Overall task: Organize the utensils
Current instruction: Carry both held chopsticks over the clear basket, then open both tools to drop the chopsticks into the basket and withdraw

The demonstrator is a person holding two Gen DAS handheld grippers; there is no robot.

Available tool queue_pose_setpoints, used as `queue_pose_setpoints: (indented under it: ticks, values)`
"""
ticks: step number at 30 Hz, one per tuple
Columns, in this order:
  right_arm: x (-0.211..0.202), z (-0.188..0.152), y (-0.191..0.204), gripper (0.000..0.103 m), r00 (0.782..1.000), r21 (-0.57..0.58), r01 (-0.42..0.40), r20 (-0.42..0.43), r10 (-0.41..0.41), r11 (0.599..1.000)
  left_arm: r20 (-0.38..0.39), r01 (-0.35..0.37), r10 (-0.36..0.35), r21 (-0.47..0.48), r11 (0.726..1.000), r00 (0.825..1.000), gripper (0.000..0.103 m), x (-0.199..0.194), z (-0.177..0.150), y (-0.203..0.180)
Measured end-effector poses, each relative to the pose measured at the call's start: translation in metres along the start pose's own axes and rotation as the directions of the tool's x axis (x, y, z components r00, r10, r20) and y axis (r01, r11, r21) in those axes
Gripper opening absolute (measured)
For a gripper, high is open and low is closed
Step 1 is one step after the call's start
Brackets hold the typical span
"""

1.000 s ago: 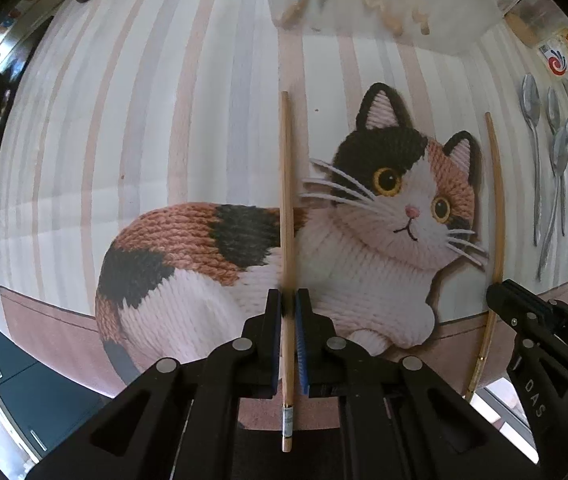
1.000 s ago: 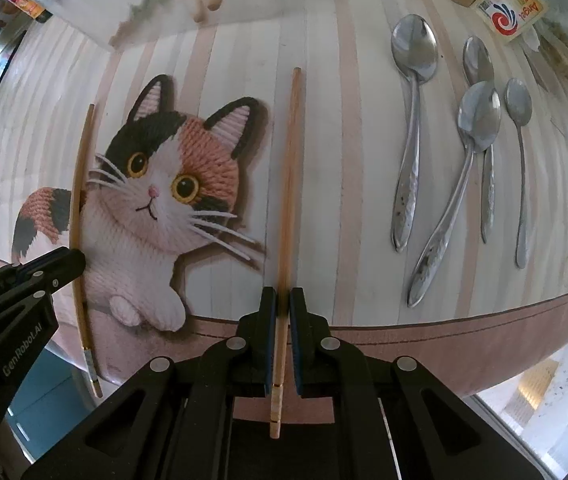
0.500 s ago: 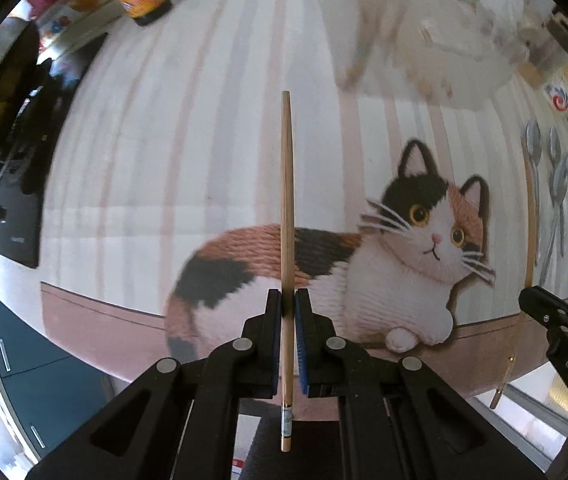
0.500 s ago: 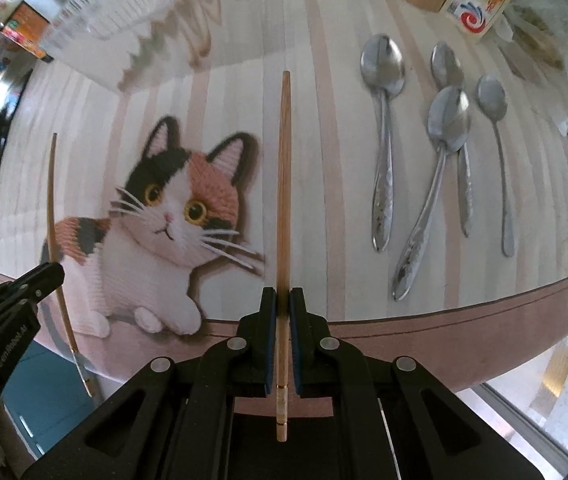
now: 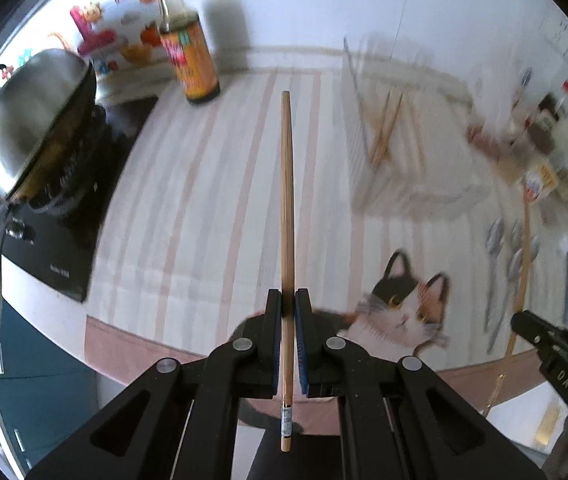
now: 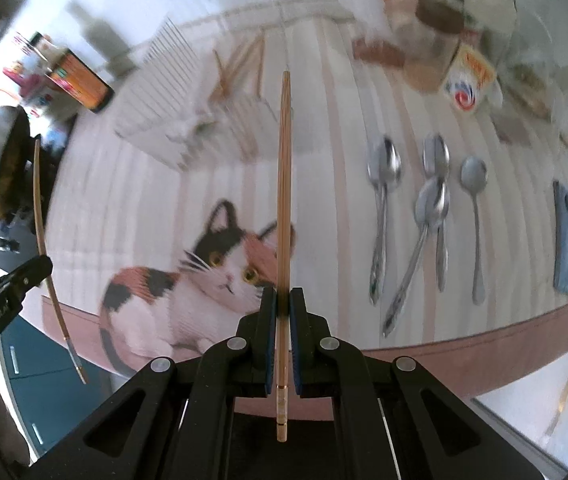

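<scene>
Each hand-held gripper, left point(image 5: 288, 304) and right point(image 6: 282, 302), pinches one chopstick point(image 5: 287, 208) above the tabletop point(image 5: 211, 208), apparently for the rack point(image 5: 388, 152) at the far edge.

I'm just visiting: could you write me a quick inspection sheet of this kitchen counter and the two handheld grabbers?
Surface: striped mat with a cat picture.
Job's things: four spoons lying on the mat; chopsticks in a clear rack.
Clutter: sauce bottle, blue phone, blurred jars.
Grippers: left gripper shut on one chopstick; right gripper shut on another chopstick.
Cables: nothing seen.
Surroundings: lidded pot on a stove.
</scene>
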State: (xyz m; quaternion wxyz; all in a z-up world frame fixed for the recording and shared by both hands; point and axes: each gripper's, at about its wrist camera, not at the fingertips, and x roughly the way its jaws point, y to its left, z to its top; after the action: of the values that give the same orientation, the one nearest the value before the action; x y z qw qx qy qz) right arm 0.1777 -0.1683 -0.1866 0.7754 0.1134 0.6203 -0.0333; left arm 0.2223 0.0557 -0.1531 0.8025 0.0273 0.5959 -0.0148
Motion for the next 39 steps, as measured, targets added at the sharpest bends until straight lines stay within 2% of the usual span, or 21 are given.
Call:
queue_pose_setpoints:
  ticks: [6,13,17,24,29,34,37,39]
  values:
    - [-0.032,0.034,0.013,0.007,0.996,-0.026,-0.055,0.07,0.056,0.998,0.078,0.063,-0.064,0.009,0.998,0.995,0.004,-0.035,0.038,-0.013]
    - [-0.045,0.105,0.014,0.007,0.984,-0.019,-0.128,0.119,0.13,0.992,0.08,0.187,-0.187,0.002,0.982,0.979,0.004,-0.038,0.101,-0.04]
    - [-0.032,0.152,0.016,0.007,0.981,-0.008,-0.159,0.11,0.159,0.987,0.054,0.235,-0.234,-0.016,0.972,0.971,0.004,-0.022,0.141,-0.055]
    - [0.009,0.229,0.017,0.007,0.987,0.013,-0.143,0.07,0.141,0.99,-0.016,0.249,-0.249,-0.019,0.968,0.968,0.004,0.025,0.203,-0.079]
    - [0.043,0.252,0.018,0.007,0.991,0.021,-0.132,0.005,0.132,0.991,-0.078,0.216,-0.216,-0.005,0.976,0.973,0.004,0.061,0.217,-0.086]
    - [0.075,0.253,0.022,0.007,0.992,0.003,-0.114,-0.052,0.114,0.993,-0.149,0.213,-0.216,-0.034,0.976,0.965,0.005,0.087,0.214,-0.08]
    - [0.087,0.25,0.022,0.007,0.987,-0.015,-0.125,-0.101,0.123,0.992,-0.155,0.208,-0.214,-0.054,0.977,0.964,0.006,0.088,0.209,-0.075]
    - [0.092,0.247,0.024,0.008,0.987,-0.032,-0.108,-0.123,0.103,0.994,-0.144,0.176,-0.181,-0.044,0.983,0.973,0.008,0.084,0.206,-0.073]
